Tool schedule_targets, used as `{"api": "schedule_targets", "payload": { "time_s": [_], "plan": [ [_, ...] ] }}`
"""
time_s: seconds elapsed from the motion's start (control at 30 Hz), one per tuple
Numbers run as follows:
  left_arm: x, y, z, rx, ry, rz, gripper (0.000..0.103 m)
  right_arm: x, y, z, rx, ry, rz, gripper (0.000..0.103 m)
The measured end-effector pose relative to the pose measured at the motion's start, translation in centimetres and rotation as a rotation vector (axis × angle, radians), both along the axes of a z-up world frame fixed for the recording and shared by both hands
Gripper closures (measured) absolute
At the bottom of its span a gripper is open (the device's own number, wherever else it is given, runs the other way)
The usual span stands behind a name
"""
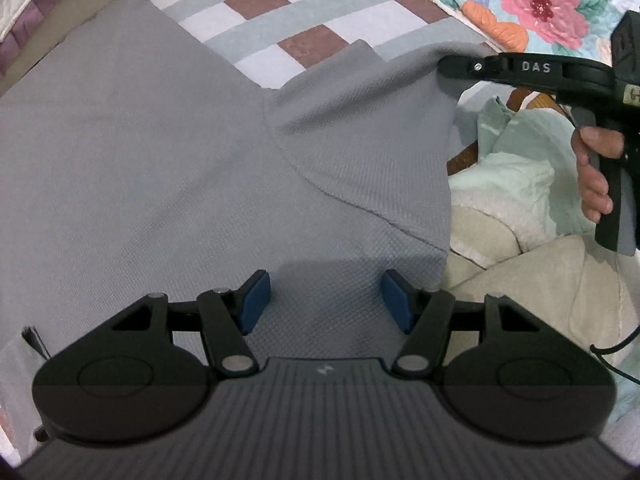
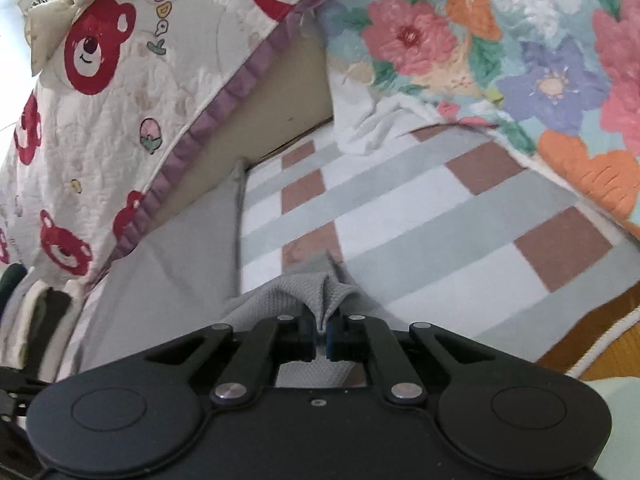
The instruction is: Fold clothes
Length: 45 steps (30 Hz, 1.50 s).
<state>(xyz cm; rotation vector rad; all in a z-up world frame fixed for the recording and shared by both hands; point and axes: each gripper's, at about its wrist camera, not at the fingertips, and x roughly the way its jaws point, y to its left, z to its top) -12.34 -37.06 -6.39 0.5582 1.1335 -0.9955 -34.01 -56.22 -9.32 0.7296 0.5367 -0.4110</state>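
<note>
Where the grey garment (image 1: 168, 152) spreads flat over the checked bedcover (image 1: 256, 12), entries run from its left side rightward. Left gripper (image 1: 325, 300): jaws wide apart, empty, low over the garment's near middle. Sleeve (image 1: 360, 120): right of the body, lifted, its long axis rising toward the far right. Right gripper (image 1: 444, 68): nearer the sleeve, clamped on its end (image 2: 323, 300). Judgement: any fold swings that sleeve leftward over the garment.
</note>
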Motion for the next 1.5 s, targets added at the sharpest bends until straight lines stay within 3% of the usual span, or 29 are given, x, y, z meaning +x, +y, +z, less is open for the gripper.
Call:
{"api": "schedule_targets", "payload": {
  "time_s": [0.27, 0.37, 0.47, 0.6, 0.73, 0.87, 0.97, 1.03, 1.13, 1.3, 1.4, 1.5],
  "plan": [
    [2.2, 2.6, 4.6, -0.118, -0.04, 0.057, 0.042, 4.8, 3.0, 3.9, 0.052, -0.077, 0.191, 0.096],
    [3.7, 6.4, 6.5, -0.154, -0.077, 0.133, 0.042, 7.6, 4.9, 6.5, 0.054, -0.124, 0.273, 0.096],
    [5.5, 11.2, 7.9, -0.197, -0.104, 0.234, 0.042, 11.3, 7.4, 9.4, 0.019, -0.101, 0.329, 0.096],
    [7.4, 17.3, 7.8, -0.19, -0.13, 0.343, 0.042, 15.9, 12.1, 12.1, -0.017, -0.114, 0.476, 0.096],
    [8.7, 22.6, 5.9, -0.164, -0.103, 0.435, 0.042, 20.2, 19.0, 11.6, -0.057, -0.016, 0.682, 0.096],
    [9.3, 26.4, 2.9, -0.12, -0.041, 0.489, 0.042, 22.6, 25.0, 7.5, -0.055, 0.21, 0.896, 0.085],
    [8.9, 28.2, 1.0, -0.099, -0.004, 0.494, 0.042, 21.1, 23.7, 6.5, 0.104, 0.155, 0.891, 0.072],
    [9.0, 28.9, 0.2, -0.106, 0.033, 0.5, 0.042, 19.3, 21.2, 6.9, 0.166, 0.093, 0.831, 0.069],
    [9.3, 28.5, 0.4, -0.147, 0.051, 0.487, 0.042, 16.0, 17.5, 8.1, 0.097, 0.082, 0.73, 0.066],
    [10.4, 23.3, 3.1, -0.201, -0.016, 0.339, 0.039, 11.4, 15.3, 8.2, -0.135, 0.212, 0.631, 0.065],
    [10.9, 19.5, 4.2, -0.221, -0.04, 0.243, 0.035, 9.8, 15.4, 7.2, -0.13, 0.236, 0.599, 0.059],
    [11.1, 16.6, 3.1, -0.186, -0.026, 0.203, 0.032, 8.9, 15.7, 6.5, -0.106, 0.231, 0.58, 0.053]
  ]
}}
